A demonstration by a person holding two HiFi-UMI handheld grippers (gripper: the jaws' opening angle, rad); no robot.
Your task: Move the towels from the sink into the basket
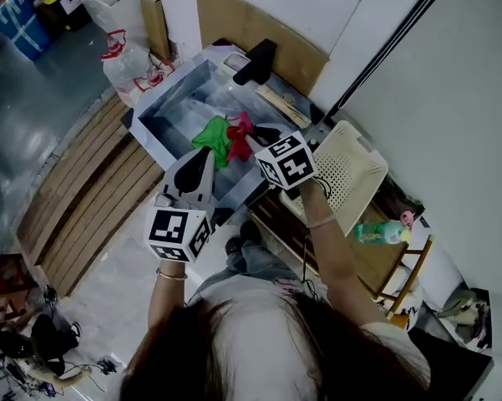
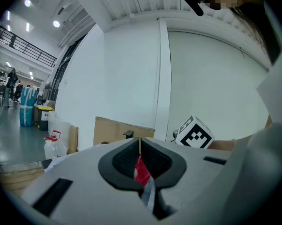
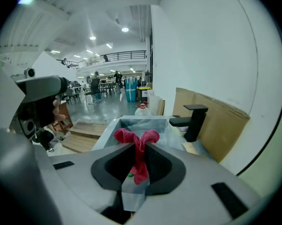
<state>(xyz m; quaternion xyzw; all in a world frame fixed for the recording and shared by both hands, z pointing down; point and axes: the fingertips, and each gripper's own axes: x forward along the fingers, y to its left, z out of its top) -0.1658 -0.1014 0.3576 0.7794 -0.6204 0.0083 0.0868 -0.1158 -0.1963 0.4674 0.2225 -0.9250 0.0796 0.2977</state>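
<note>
A grey sink (image 1: 163, 111) holds a green towel (image 1: 213, 139) near its front edge. My right gripper (image 1: 252, 137) is shut on a red towel (image 1: 240, 132) just right of the green one. In the right gripper view the red towel (image 3: 140, 142) bulges out past the jaw tips of the right gripper (image 3: 140, 148), with the sink (image 3: 131, 123) behind it. My left gripper (image 1: 207, 150) points at the green towel from the front. Its jaws (image 2: 140, 144) meet at the tips with nothing clamped, and red cloth shows through the gap. The cream basket (image 1: 351, 170) stands right of the sink.
A black faucet (image 1: 255, 61) rises at the sink's back right. Cardboard (image 1: 234, 19) leans on the wall behind. Plastic bags (image 1: 129, 61) lie at the far left, a wooden platform (image 1: 83, 199) to the left. A green bottle (image 1: 376, 232) sits beside the basket.
</note>
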